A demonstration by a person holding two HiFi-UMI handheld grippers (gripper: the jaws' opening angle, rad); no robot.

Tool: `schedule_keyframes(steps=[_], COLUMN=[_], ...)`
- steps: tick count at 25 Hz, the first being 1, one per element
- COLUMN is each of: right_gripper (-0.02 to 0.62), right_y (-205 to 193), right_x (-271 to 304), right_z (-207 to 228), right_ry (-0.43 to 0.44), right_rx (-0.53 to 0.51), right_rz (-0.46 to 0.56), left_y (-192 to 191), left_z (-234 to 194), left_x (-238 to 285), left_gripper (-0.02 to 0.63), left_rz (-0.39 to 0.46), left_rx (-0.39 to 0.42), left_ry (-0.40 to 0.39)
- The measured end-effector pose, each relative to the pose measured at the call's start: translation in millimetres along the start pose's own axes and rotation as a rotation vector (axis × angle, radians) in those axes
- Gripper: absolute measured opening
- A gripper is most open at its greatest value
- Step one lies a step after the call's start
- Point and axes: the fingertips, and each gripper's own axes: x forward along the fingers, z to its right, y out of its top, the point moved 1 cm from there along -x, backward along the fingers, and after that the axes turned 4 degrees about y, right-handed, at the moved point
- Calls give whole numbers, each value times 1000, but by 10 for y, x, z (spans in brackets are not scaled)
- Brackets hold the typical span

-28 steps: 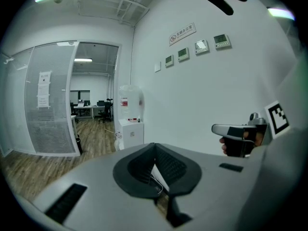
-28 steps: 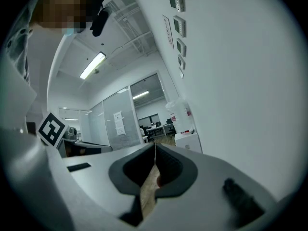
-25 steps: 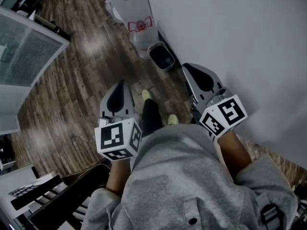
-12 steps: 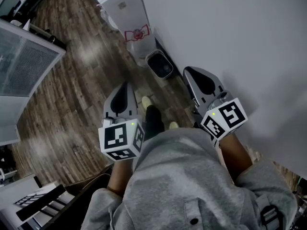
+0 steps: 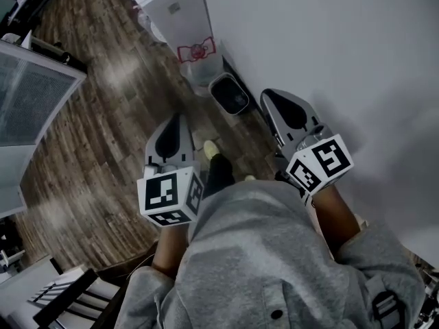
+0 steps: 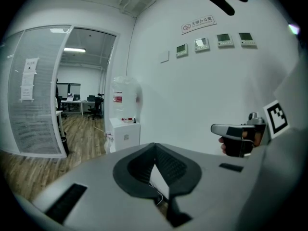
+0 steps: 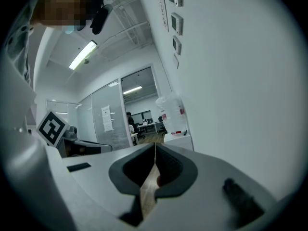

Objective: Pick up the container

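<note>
Head view gives me only part of the scene: the person's grey sweatshirt (image 5: 260, 259) fills the near half and covers the hands, and the marker cube (image 5: 169, 197) on each gripper hides its rear. The left gripper (image 5: 180, 116) and right gripper (image 5: 265, 94) are held side by side over the wooden floor (image 5: 103, 136), pointing far. Each gripper view shows its own jaws pressed together at the tips with nothing between them. The small grey container (image 5: 230, 94) stands on the floor against the white wall (image 5: 343, 46), just near of the white water dispenser (image 5: 180, 16) and well ahead of both grippers. Its inside is dark and I cannot make out any contents. Neither gripper view shows it, since each gripper's body blocks the low part of the picture. The dispenser's top is cut off by the far edge of the head view. One yellow shoe (image 5: 211, 149) shows between the grippers, and a second is barely visible at the sweatshirt's hem. Compared with a second ago, the container and dispenser sit lower in the head view, nearer the grippers. The glass partition (image 5: 31, 101) has slid further left, and both pairs of jaws are as tightly together as before.
</note>
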Motion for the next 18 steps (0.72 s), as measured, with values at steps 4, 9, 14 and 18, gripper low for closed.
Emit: schedule_keyframes(steps=[4,9,14,18], right_gripper=[26,26,26,26], right_y=[85,111,108,120], right_x=[338,691,1042,1279], right_z=[22,22,18,16], right_ry=[-13,-24,-41,-54], right_rx=[1,0,-16,-28], right_rz=[-6,-15,-34,-40], left_y=[119,203,245,258], left_z=[-233,-497,-780,-978], left_x=[213,430,631,785], left_gripper=[15,15,15,15], left_rz=[-3,-4,-6,-9], left_rx=[3,13,0,-9], left_ry=[-21,-33,-57,-71])
